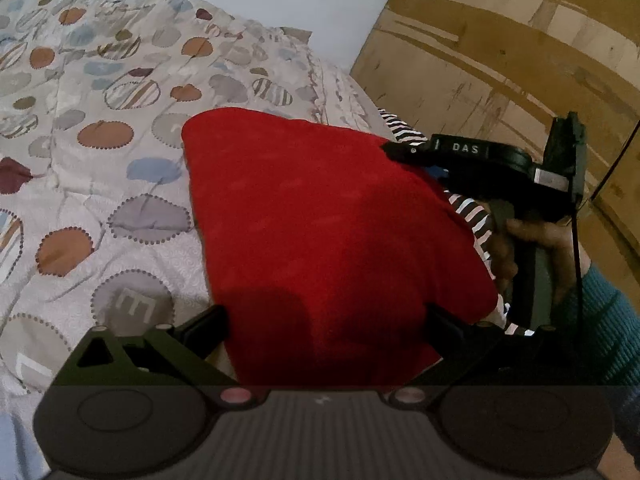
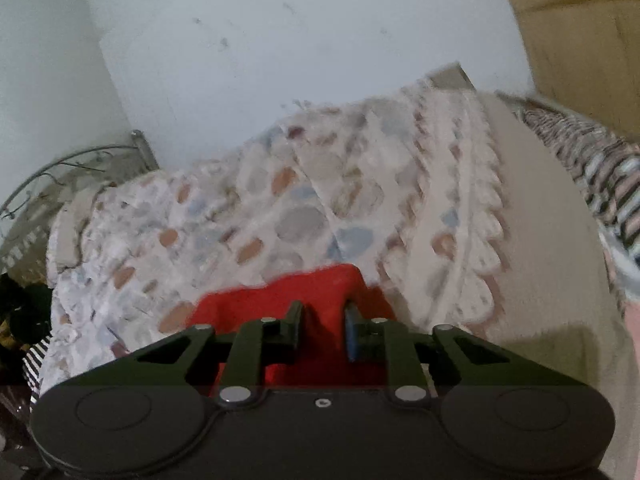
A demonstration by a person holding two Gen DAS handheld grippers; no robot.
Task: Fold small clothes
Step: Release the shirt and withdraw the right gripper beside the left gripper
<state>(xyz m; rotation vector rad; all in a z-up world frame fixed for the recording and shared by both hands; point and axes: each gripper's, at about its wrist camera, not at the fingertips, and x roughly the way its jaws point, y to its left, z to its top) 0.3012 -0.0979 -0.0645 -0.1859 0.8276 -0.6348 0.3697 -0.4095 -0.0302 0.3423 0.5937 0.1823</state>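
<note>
Left gripper (image 1: pixel 326 320): fingers spread wide, red cloth (image 1: pixel 320 216) draped between and beyond them. Patterned bedspread (image 1: pixel 100 128) left of fingers, under cloth. Right gripper (image 2: pixel 323 322): fingers pinching cloth's far corner. Striped garment (image 1: pixel 468 210) right of cloth.

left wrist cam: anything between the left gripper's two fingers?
Yes: the red cloth fills the gap between the left gripper fingers, seen in the left wrist view.
</note>
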